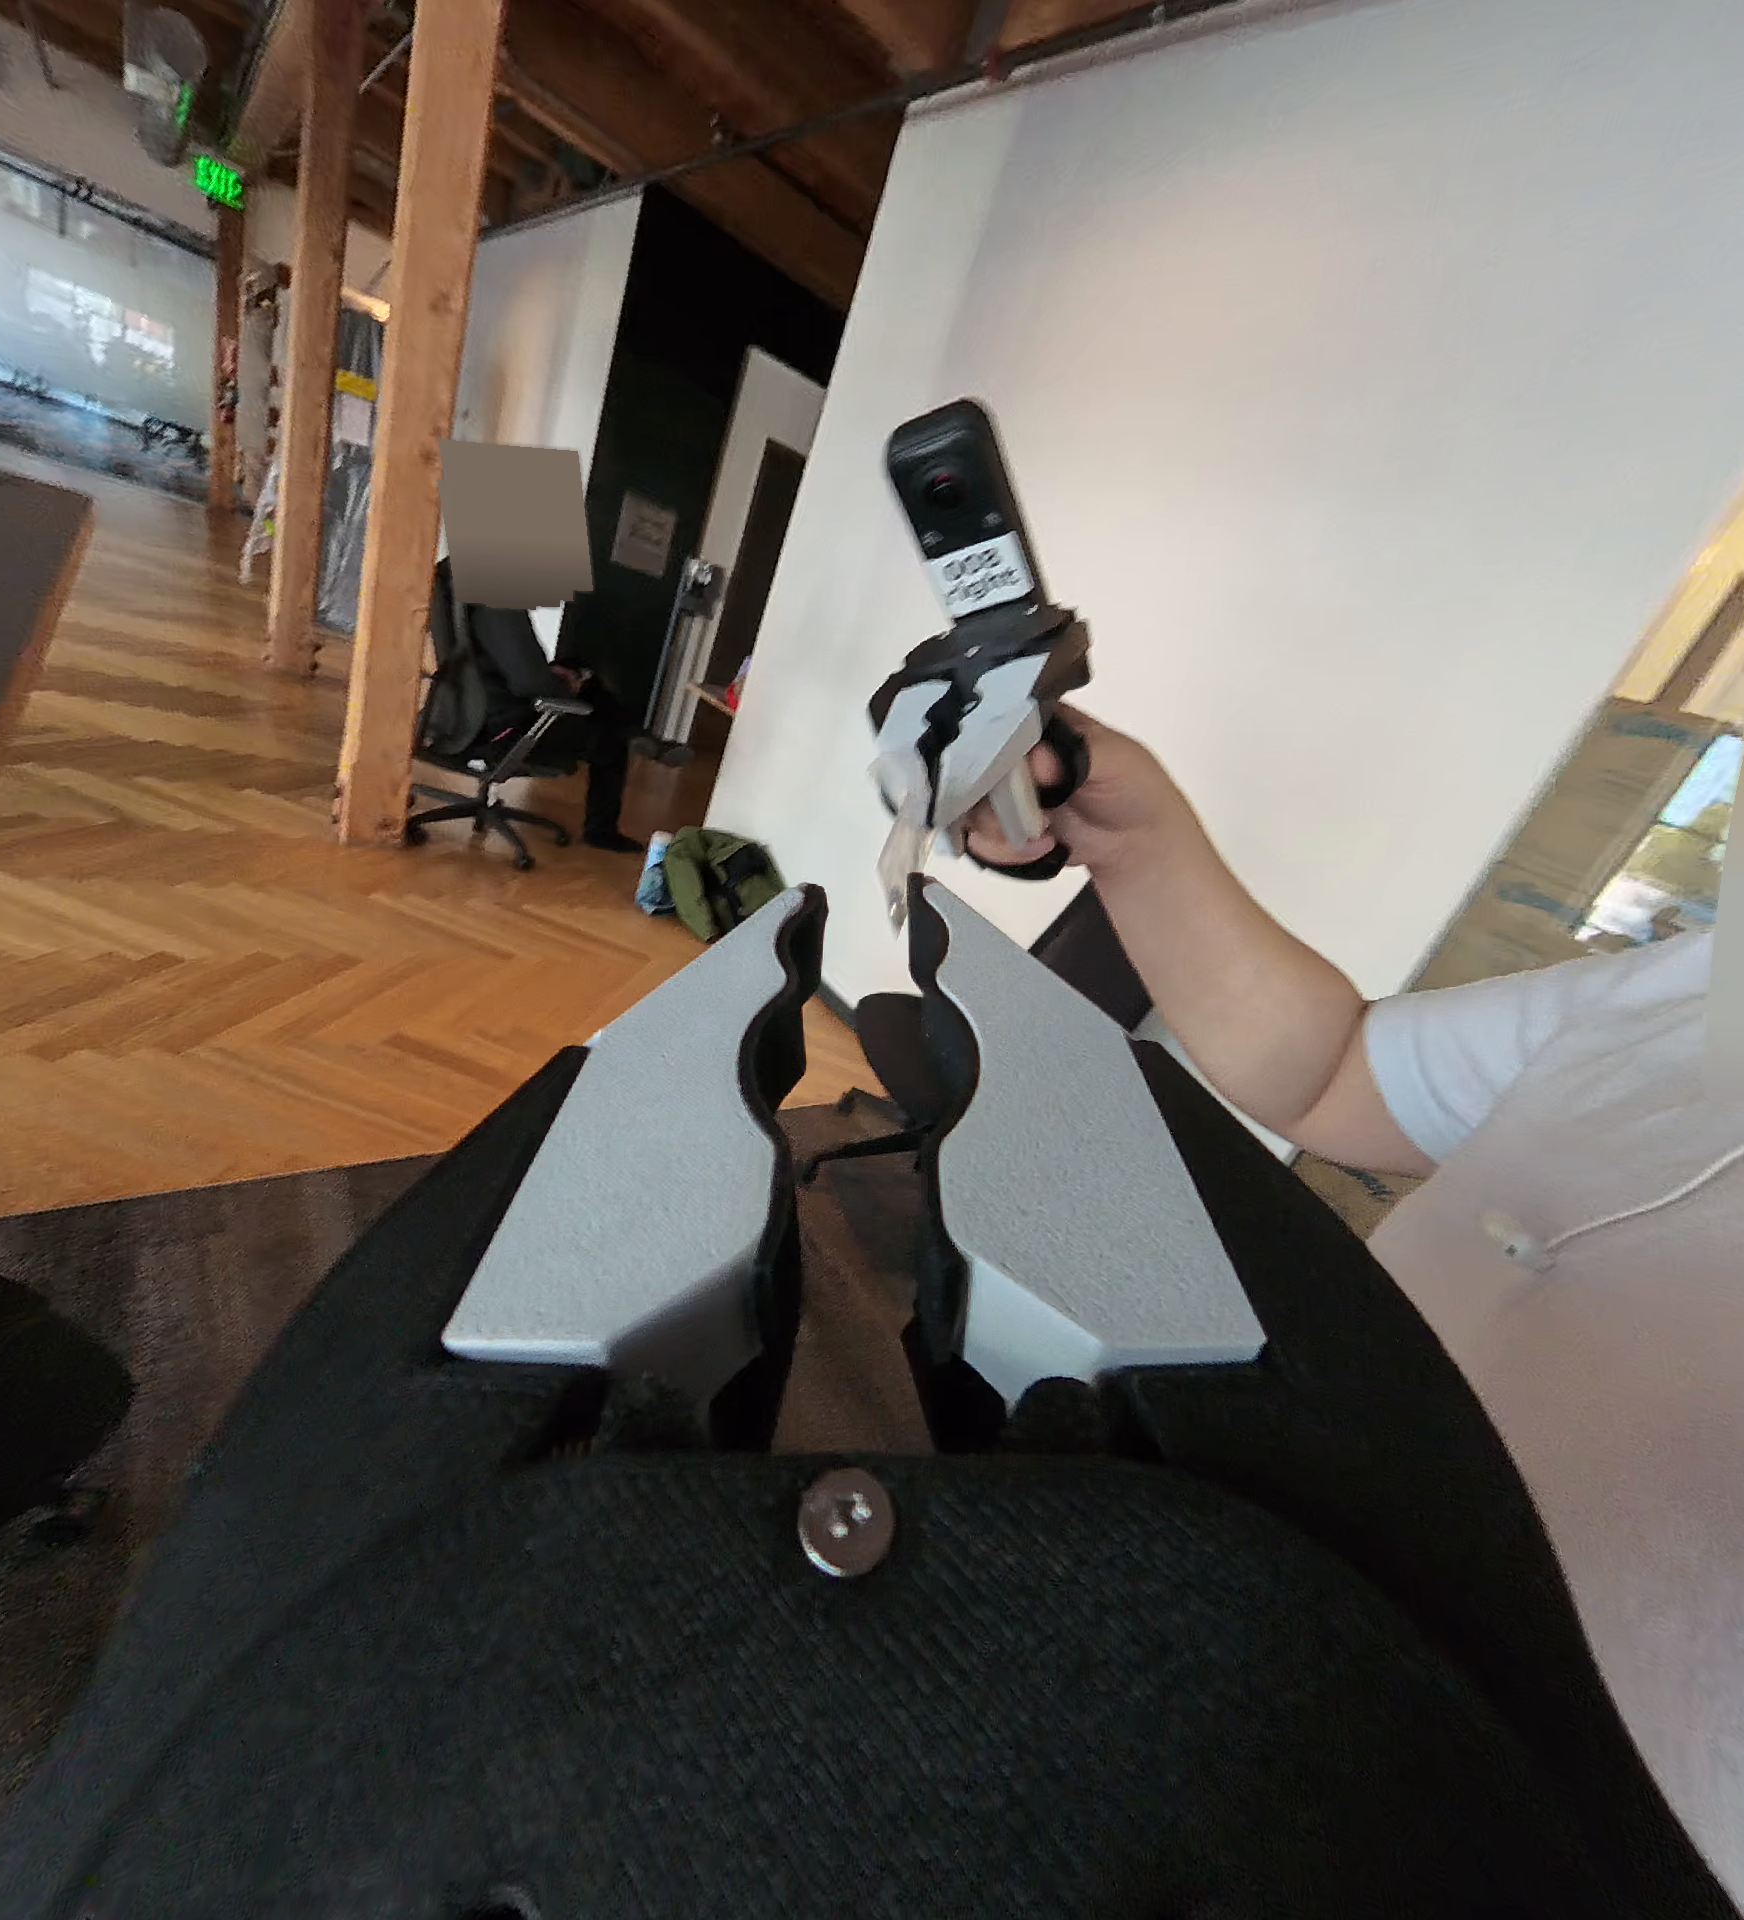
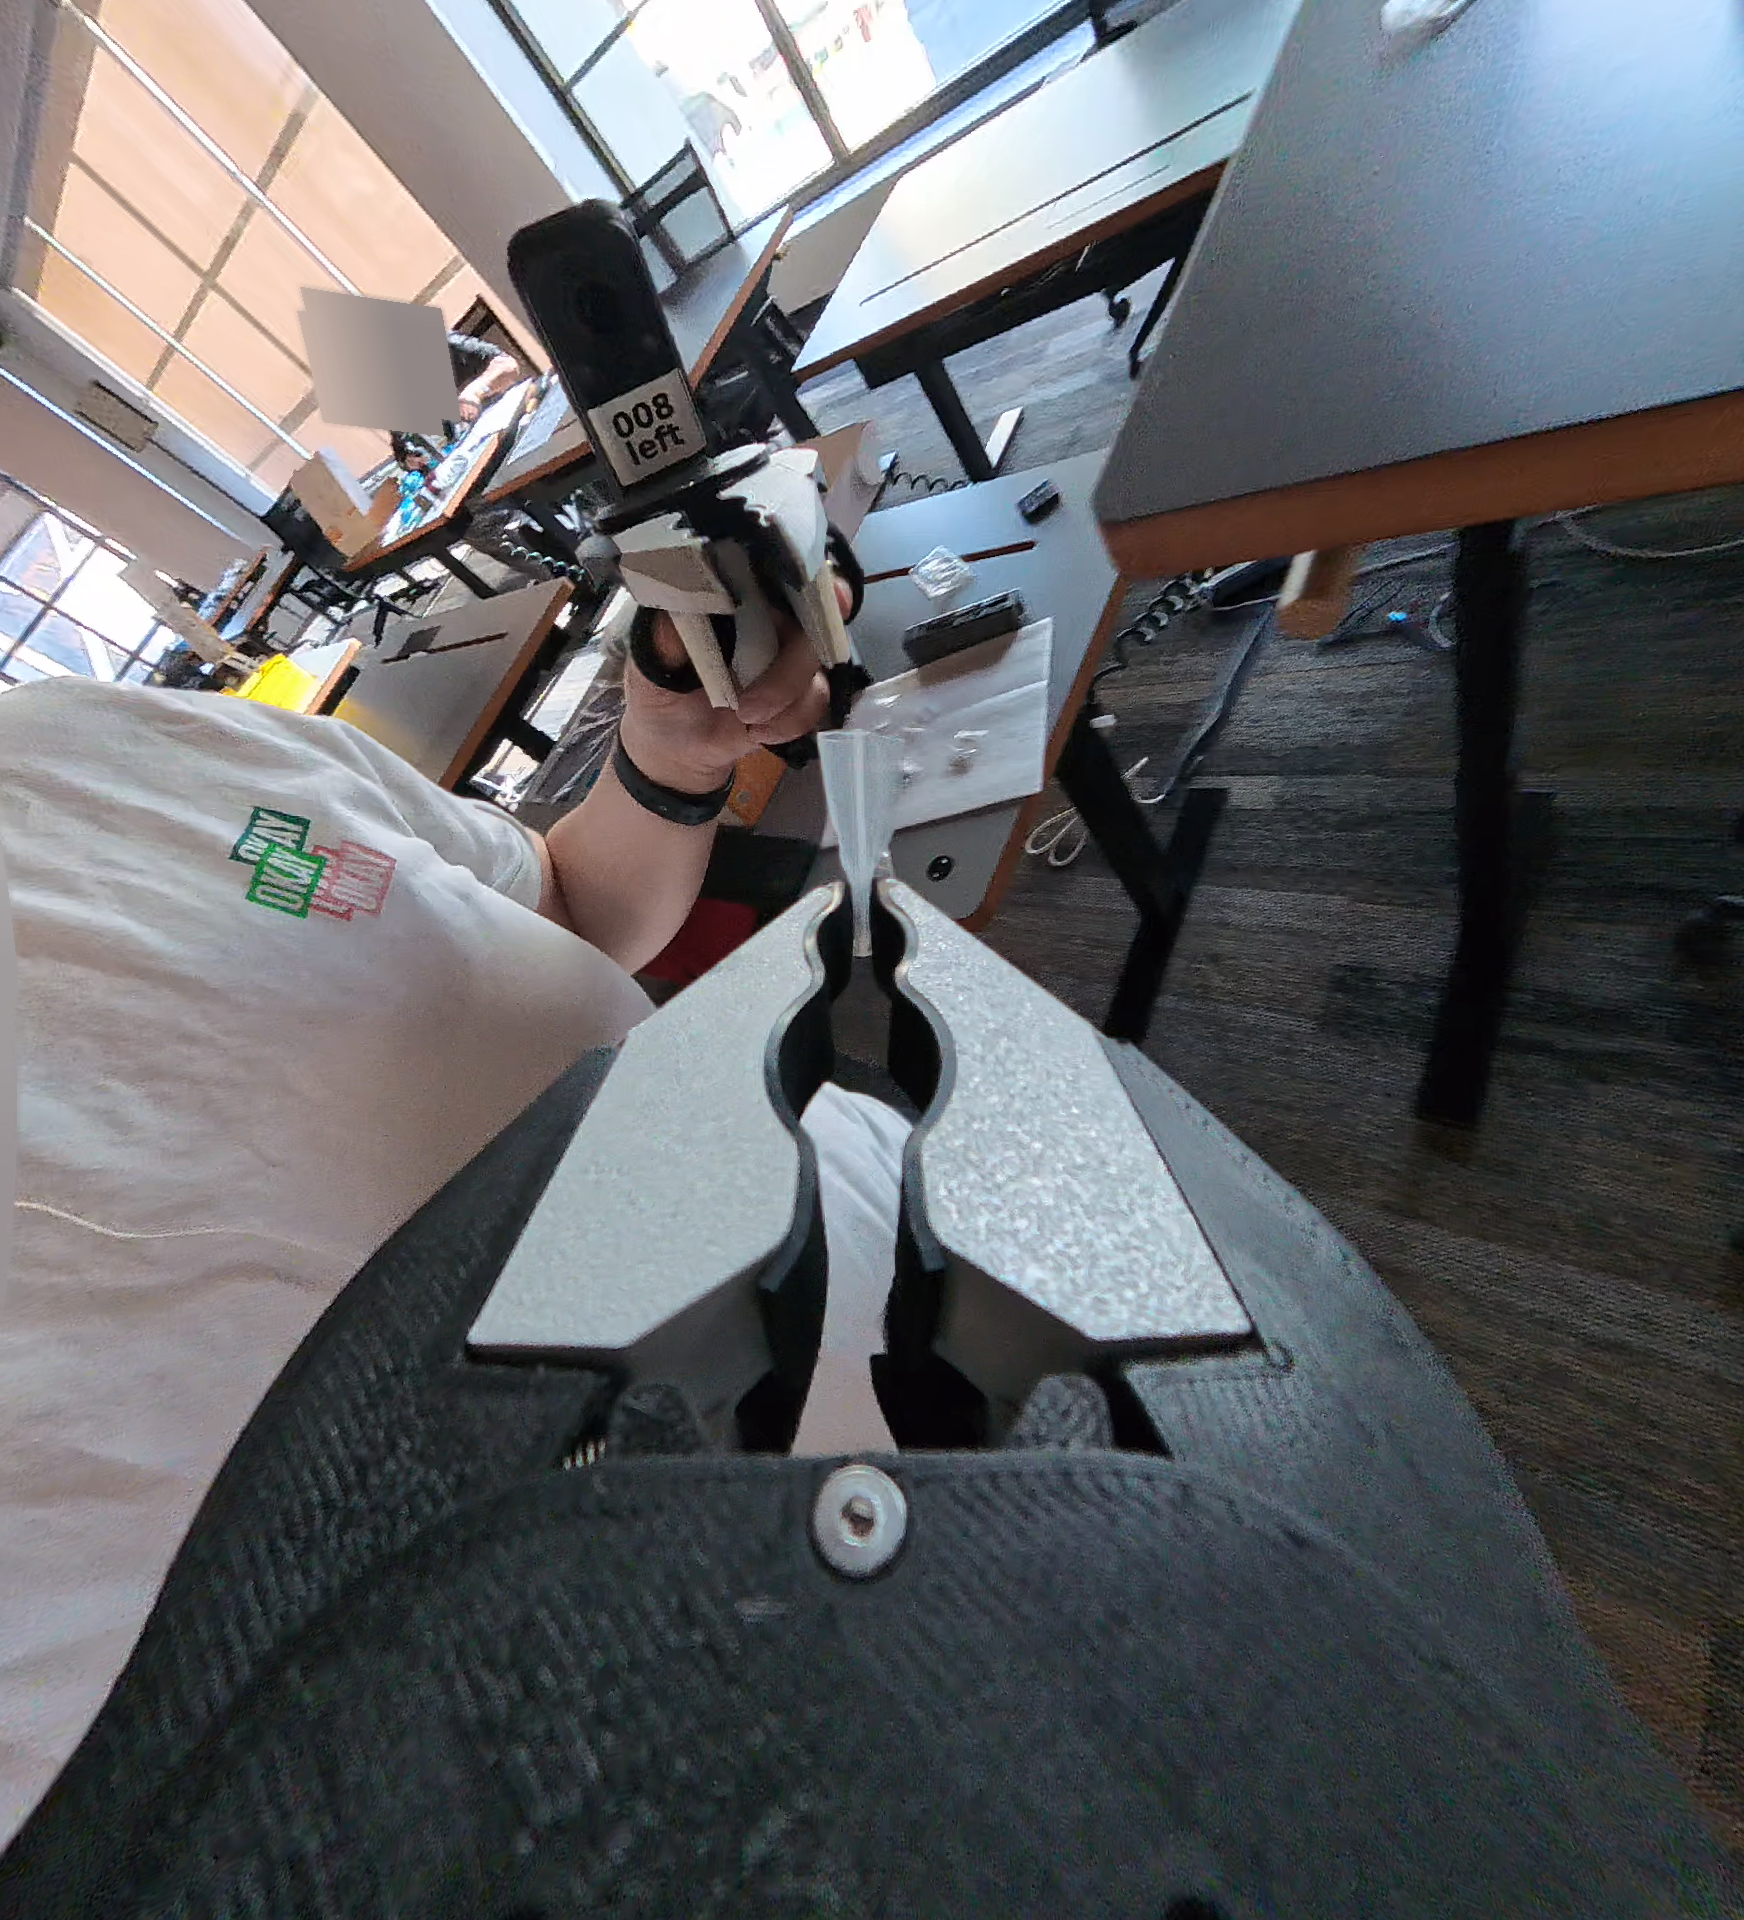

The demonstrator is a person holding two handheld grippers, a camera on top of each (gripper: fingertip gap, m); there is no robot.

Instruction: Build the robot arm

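Observation:
Both grippers are held up in the air, pointing at each other. My right gripper (image 2: 860, 906) is shut on a small clear plastic piece (image 2: 855, 800) that fans out wider toward the left gripper (image 2: 806, 623). In the left wrist view, the right gripper (image 1: 915, 790) is above and ahead, with the clear plastic piece (image 1: 899, 857) hanging from its tips. My left gripper (image 1: 866, 902) has its jaws a little apart. The lower end of the plastic reaches just beside its right fingertip (image 1: 935, 914); I cannot tell if they touch.
A person in a white shirt (image 2: 224, 987) holds both grippers. Black desks (image 2: 1470, 260) stand behind, one with a white mat (image 2: 972, 717) bearing small parts. Wooden posts (image 1: 411, 416), an office chair (image 1: 494, 748), a green bag (image 1: 717, 878) and a white wall (image 1: 1263, 468) are nearby. The tips of one gripper are about 11 centimetres away from the tips of the other.

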